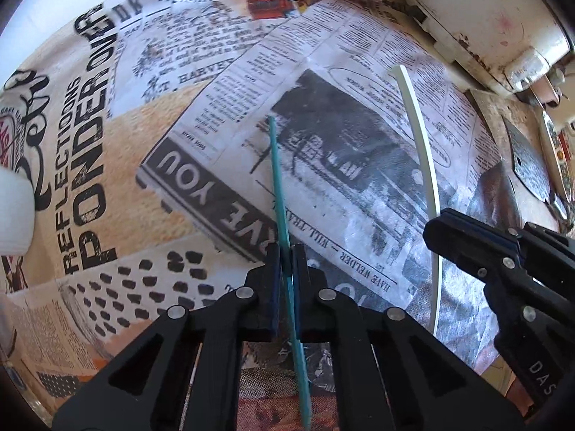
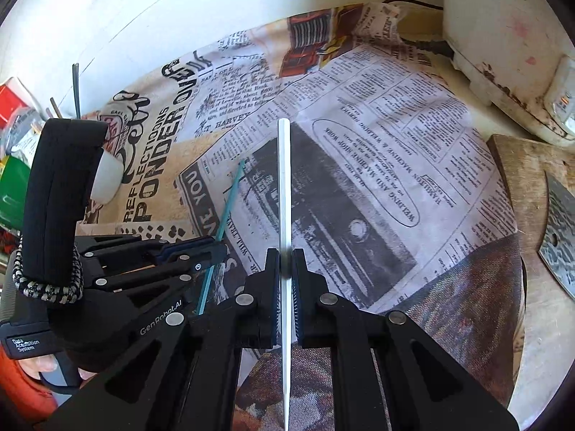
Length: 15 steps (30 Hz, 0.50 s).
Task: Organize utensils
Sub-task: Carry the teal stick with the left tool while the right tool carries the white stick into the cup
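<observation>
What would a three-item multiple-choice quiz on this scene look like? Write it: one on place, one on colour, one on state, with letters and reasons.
1. Where is the cleaver?
A. on the wooden board at the right
B. on the white cup
C. in a hand-held gripper

2. What colour is the stick in the left hand-held gripper?
A. red
B. teal
C. black

3. How is the right hand-held gripper?
A. wide open, nothing in it
B. shut on the cloth
C. shut on the white stick

Answers:
1. A, it lies on the board beside the newsprint cloth.
2. B, a thin teal stick runs between its pads.
3. C, both pads press the white stick from either side.
</observation>
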Tool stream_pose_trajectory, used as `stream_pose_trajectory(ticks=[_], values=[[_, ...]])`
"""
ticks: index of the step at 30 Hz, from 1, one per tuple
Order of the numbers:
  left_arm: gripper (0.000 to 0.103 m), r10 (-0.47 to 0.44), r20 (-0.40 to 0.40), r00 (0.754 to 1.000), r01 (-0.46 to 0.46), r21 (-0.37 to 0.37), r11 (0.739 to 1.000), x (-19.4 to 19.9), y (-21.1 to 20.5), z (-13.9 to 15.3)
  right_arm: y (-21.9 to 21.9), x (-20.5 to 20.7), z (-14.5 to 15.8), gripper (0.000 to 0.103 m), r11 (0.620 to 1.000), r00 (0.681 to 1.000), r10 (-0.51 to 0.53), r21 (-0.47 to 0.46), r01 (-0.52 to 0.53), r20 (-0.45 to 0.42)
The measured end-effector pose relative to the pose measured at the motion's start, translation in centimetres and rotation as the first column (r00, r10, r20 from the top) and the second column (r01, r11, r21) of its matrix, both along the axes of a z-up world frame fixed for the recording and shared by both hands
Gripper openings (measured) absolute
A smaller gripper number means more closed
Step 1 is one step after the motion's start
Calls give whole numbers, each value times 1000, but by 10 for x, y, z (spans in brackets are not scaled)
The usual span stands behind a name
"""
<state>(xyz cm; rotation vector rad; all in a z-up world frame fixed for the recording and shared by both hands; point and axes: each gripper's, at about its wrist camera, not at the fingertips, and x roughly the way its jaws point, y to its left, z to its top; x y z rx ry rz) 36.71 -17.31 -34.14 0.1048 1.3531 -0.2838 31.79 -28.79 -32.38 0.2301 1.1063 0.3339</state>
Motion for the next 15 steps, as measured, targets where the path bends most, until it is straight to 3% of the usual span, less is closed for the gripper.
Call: stream_pose_trajectory(ticks=[5, 15], values=[[3, 16, -14, 1000, -17, -33, 999, 2, 5, 3, -2, -3, 8, 6, 1000, 1000, -8, 3, 8, 18], [3, 67, 151, 986, -60, -53, 997, -25, 42, 55, 19, -6, 45, 6, 1000, 993, 27, -6, -27, 117]])
